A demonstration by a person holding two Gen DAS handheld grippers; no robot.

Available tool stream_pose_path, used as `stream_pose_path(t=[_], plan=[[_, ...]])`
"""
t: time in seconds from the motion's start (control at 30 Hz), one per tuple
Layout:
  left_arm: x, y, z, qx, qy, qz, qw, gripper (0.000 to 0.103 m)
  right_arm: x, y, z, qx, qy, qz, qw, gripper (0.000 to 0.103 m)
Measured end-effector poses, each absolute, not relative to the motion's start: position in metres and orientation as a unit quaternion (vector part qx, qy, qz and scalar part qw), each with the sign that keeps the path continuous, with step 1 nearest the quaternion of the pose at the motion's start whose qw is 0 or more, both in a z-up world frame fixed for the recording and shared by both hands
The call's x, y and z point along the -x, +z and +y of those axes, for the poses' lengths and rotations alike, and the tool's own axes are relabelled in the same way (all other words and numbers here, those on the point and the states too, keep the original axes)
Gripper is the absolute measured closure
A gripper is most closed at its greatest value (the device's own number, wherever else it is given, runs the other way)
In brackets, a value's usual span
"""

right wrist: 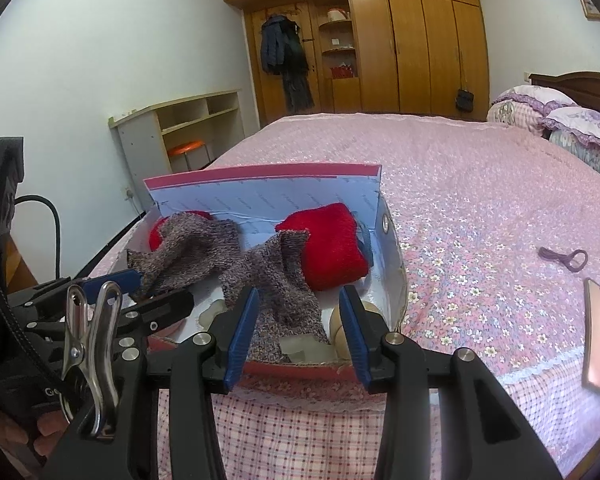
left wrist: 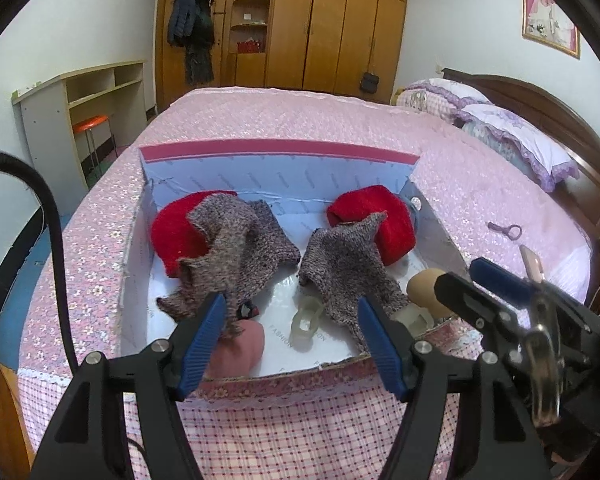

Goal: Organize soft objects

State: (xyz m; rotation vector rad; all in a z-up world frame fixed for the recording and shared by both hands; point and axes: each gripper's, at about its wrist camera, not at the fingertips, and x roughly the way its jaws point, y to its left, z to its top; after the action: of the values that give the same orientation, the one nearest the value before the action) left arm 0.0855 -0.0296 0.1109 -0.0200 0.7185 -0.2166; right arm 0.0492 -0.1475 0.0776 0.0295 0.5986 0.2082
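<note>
An open shallow cardboard box (left wrist: 276,160) (right wrist: 268,184) lies on the pink bed. In it are two red knitted pieces (left wrist: 172,236) (left wrist: 380,220) (right wrist: 332,244) and two grey-brown knitted pieces (left wrist: 240,252) (left wrist: 340,268) (right wrist: 192,248) (right wrist: 280,280). A pink soft ball (left wrist: 240,344), a tan ball (left wrist: 424,288) (right wrist: 340,328) and translucent rubbery pieces (left wrist: 308,320) lie near the front wall. My left gripper (left wrist: 292,320) is open and empty over the box's front edge. My right gripper (right wrist: 298,316) is open and empty beside it, and shows in the left wrist view (left wrist: 472,276).
A phone (right wrist: 598,340) and a purple hair tie (right wrist: 568,258) lie on the bed right of the box. Pillows (left wrist: 500,128) and a headboard are at far right. A wardrobe (left wrist: 320,24), shelf unit (left wrist: 84,108) and orange stool (left wrist: 90,124) stand beyond the bed.
</note>
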Motion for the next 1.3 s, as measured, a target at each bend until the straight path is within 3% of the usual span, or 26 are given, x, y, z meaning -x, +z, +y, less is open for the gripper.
stream_pose_path(t=[0.1, 0.87, 1.3], plan=[[-0.079, 0.115, -0.026, 0.01, -0.101, 0.347, 0.932, 0.031, -0.043, 0.08, -0.145, -0.013, 0.103, 0.29, 0.951, 0.052], [-0.012, 0.133, 0.006, 0.011, -0.061, 0.34, 0.939, 0.031, 0.013, 0.091, -0.126, -0.025, 0.129, 0.281, 0.951, 0.052], [0.005, 0.104, 0.003, 0.01, -0.059, 0.357, 0.932, 0.031, 0.028, 0.068, -0.126, -0.028, 0.118, 0.31, 0.943, 0.052]])
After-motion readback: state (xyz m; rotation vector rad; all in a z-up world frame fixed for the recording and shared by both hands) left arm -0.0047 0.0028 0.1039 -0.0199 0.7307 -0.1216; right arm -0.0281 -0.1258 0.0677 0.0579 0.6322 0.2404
